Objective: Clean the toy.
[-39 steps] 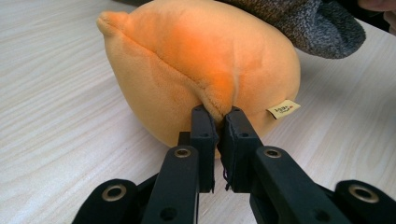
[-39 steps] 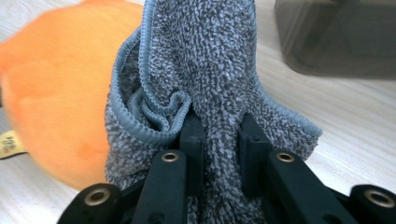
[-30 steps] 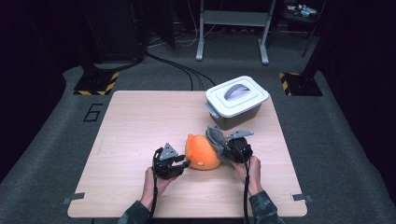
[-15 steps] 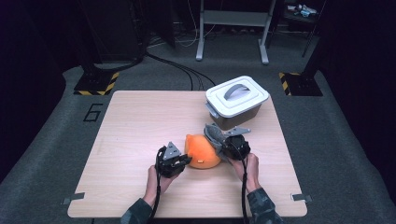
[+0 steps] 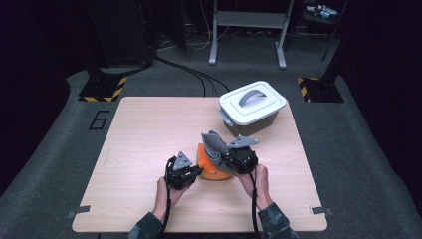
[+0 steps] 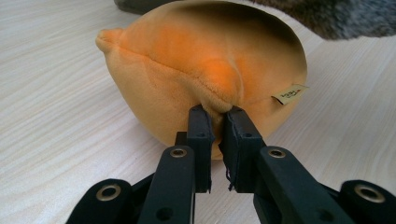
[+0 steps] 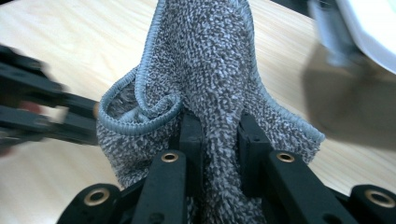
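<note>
Now left gripper (image 6: 215,116) has just clamped the orange plush (image 6: 205,70); right gripper (image 7: 219,126), clamped on grey cloth (image 7: 210,56), lifts it clear—uncovering underway.

plush (image 6: 205,74): orange, rounded, seamed, small tag; lies on the table
cloth (image 7: 210,70): grey terry, bunched, lifted over the plush
</note>
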A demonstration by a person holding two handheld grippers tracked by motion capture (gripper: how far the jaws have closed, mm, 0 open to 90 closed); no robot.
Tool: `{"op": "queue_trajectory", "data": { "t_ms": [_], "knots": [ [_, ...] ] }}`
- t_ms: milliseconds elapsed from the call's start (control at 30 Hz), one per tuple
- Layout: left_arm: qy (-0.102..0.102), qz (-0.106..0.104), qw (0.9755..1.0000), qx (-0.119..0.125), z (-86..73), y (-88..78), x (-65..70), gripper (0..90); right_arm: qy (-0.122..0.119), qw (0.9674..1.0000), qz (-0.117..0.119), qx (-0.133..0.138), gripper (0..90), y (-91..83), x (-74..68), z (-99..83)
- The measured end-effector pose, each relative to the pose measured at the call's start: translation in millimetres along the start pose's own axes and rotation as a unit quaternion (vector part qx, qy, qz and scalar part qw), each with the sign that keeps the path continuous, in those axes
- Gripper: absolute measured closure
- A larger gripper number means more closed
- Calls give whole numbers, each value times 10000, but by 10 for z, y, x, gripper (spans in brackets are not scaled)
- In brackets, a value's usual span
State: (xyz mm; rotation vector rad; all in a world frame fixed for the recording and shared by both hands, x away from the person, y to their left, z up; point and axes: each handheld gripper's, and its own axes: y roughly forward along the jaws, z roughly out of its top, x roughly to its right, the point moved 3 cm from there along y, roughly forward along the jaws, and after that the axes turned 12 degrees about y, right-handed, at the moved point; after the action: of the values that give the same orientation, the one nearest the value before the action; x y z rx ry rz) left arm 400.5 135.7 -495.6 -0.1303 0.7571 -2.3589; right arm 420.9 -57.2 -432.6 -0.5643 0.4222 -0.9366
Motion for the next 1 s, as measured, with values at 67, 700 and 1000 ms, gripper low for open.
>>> {"op": "queue_trajectory", "data": {
  "t_ms": [67,700,1000],
  "knots": [
    [-12,5,10000,-5,3,1,-1,810,-102,9998,156,-22,755,21,-111,25],
    [86,68,9999,4,75,27,-62,745,-89,9991,230,-353,757,349,-148,-7],
    [101,108,9999,30,85,42,-47,826,-17,9995,159,-255,757,319,-145,-37]
  ]
}}
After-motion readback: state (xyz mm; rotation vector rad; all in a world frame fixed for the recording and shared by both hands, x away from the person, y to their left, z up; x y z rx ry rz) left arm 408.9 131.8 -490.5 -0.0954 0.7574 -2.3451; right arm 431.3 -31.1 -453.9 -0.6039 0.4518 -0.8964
